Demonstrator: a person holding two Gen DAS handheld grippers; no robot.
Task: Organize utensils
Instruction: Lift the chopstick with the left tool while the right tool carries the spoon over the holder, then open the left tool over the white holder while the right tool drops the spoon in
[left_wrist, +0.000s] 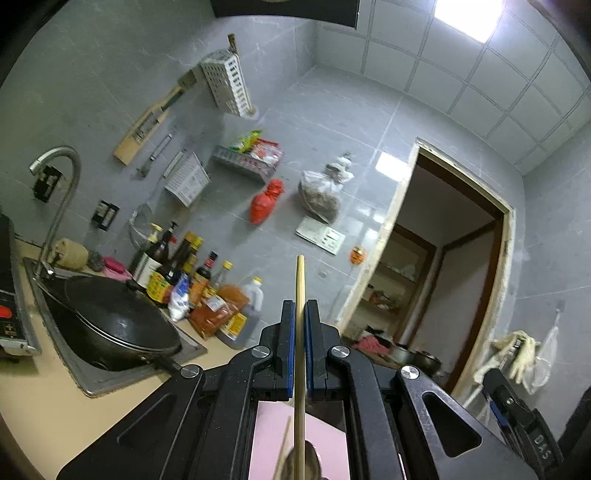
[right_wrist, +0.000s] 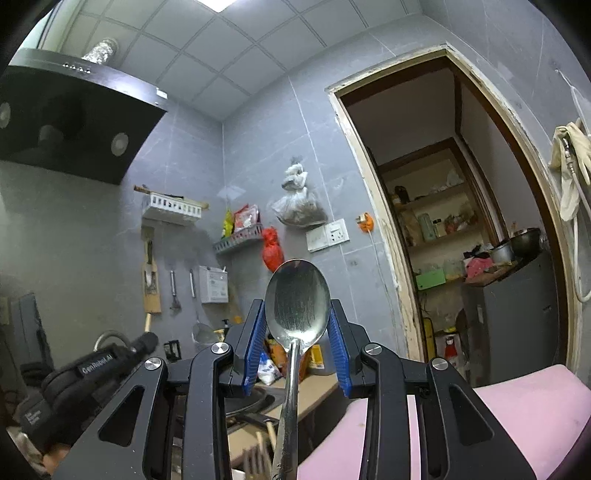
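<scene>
Slippage is the main risk here. The left gripper (left_wrist: 300, 317) has its blue pads pressed against a single chopstick (left_wrist: 300, 288), which stands upright between them, its tip poking above the fingertips and its lower end running down past the camera. A thin round stick held on a narrow line can pivot or slide out if the hand tilts or jolts, and I judge it would then drop toward the pink board (left_wrist: 273, 435) below, where a second stick seems to lie.

The right gripper (right_wrist: 297, 325) carries a spoon (right_wrist: 297, 295), bowl up and facing the camera, handle running down between the fingers. The fingers stand well apart beside the bowl, and where they actually bear on the spoon is hidden behind it, so I cannot tell how firm that hold is. A smooth metal handle could rotate or slip, and the heavy bowl on top would encourage it to tip.

Both utensils are lifted high, well clear of the counter, so any fall could reach the wok (left_wrist: 110, 325) in the sink or the bottles (left_wrist: 177, 266) beside it.

Readable writing: "GenRobot.AI" on the black glove (right_wrist: 96, 365) in the right view, and "DAS" on the other gripper at the left view's lower right edge. Bottle labels are too blurred to read.
</scene>
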